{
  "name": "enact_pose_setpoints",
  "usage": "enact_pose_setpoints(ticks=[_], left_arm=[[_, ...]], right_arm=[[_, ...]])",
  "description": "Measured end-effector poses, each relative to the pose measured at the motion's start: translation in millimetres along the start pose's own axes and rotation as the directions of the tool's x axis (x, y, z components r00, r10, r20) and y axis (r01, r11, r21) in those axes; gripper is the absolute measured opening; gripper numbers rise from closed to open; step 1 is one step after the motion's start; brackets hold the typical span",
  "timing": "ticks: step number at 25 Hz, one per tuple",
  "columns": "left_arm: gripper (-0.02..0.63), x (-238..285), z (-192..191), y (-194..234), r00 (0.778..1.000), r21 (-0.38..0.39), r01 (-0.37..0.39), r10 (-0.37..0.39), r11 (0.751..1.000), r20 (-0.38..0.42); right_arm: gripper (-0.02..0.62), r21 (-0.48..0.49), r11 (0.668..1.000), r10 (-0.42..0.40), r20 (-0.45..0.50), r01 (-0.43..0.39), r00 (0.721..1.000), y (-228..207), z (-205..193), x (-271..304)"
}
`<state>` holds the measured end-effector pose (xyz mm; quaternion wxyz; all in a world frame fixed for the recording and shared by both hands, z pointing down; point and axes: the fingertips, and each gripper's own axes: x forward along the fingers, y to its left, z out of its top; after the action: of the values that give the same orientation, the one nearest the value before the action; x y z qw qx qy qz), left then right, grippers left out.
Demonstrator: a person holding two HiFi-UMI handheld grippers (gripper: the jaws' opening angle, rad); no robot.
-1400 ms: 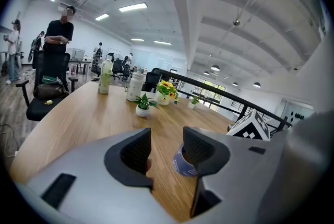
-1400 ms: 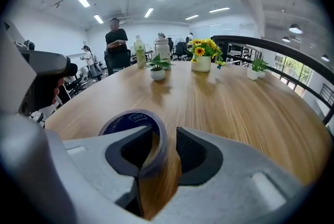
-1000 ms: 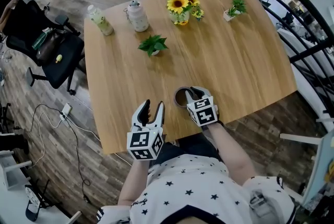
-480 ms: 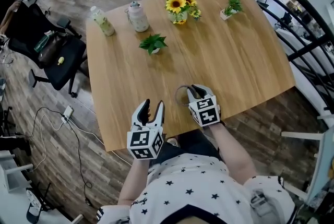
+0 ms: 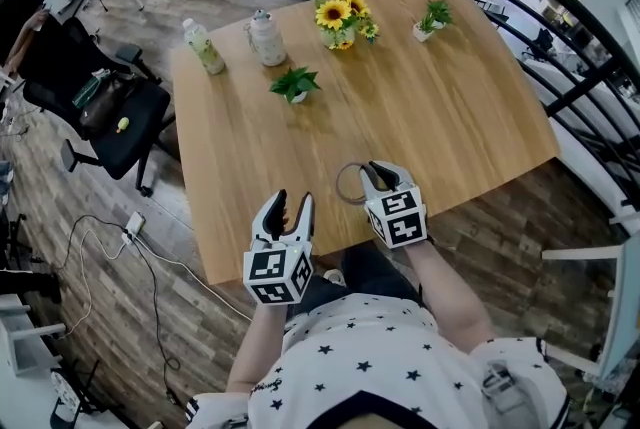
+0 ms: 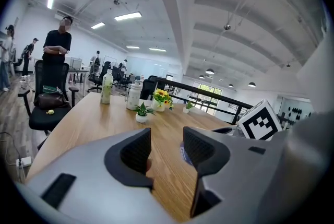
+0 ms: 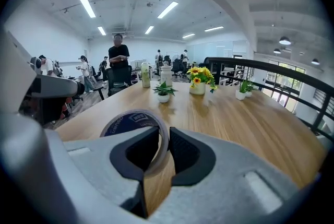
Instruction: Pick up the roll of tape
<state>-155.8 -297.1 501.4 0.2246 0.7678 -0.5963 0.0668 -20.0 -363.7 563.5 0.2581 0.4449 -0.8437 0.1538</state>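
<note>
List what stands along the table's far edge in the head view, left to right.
Drink bottle → white jug → sunflowers → small potted plant.

We note the right gripper [image 7: 164, 140] clamped on the tape roll [image 7: 128, 122], gripping its wall at 4 o'clock. On the table [image 7: 250, 124]: potted plant [image 7: 164, 91] at 12 o'clock, sunflowers [image 7: 200, 77] at 1 o'clock.

One roll of tape [image 7: 123, 126] is counted; on the table [image 5: 450, 117], two bottles [image 5: 204, 47] [image 5: 267, 38], two potted plants [image 5: 294, 84] [image 5: 430, 19], one sunflower vase [image 5: 342, 17].
</note>
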Motion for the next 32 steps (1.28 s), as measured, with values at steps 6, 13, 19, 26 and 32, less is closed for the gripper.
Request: enact_pose_setpoints(ticks=[6, 13, 19, 26, 32], left_arm=[[0.187, -22, 2, -4, 1.000, 0.010, 0.007, -0.007, 1.000, 0.025], [0.187, -48, 4, -7, 0.998, 0.024, 0.009, -0.010, 1.000, 0.055], [0.187, -66, 5, -14, 0.997, 0.037, 0.014, -0.017, 0.999, 0.081], [0.187, -90, 5, -24, 0.993, 0.046, 0.021, -0.026, 0.999, 0.113], [0.187, -107, 3, -36, 0.991, 0.060, 0.025, -0.033, 0.998, 0.132]], right_arm=[[0.071, 0.008, 1.000, -0.019, 0.062, 0.018, 0.998, 14, 12, -28], [0.071, 0.005, 0.999, -0.033, 0.134, 0.033, 0.990, 32, 25, -62], [0.071, -0.001, 0.999, -0.043, 0.188, 0.044, 0.981, 41, 31, -92], [0.071, -0.003, 0.998, -0.053, 0.241, 0.055, 0.969, 52, 31, -128], [0.071, 0.008, 0.998, -0.055, 0.284, 0.055, 0.957, 60, 30, -152]])
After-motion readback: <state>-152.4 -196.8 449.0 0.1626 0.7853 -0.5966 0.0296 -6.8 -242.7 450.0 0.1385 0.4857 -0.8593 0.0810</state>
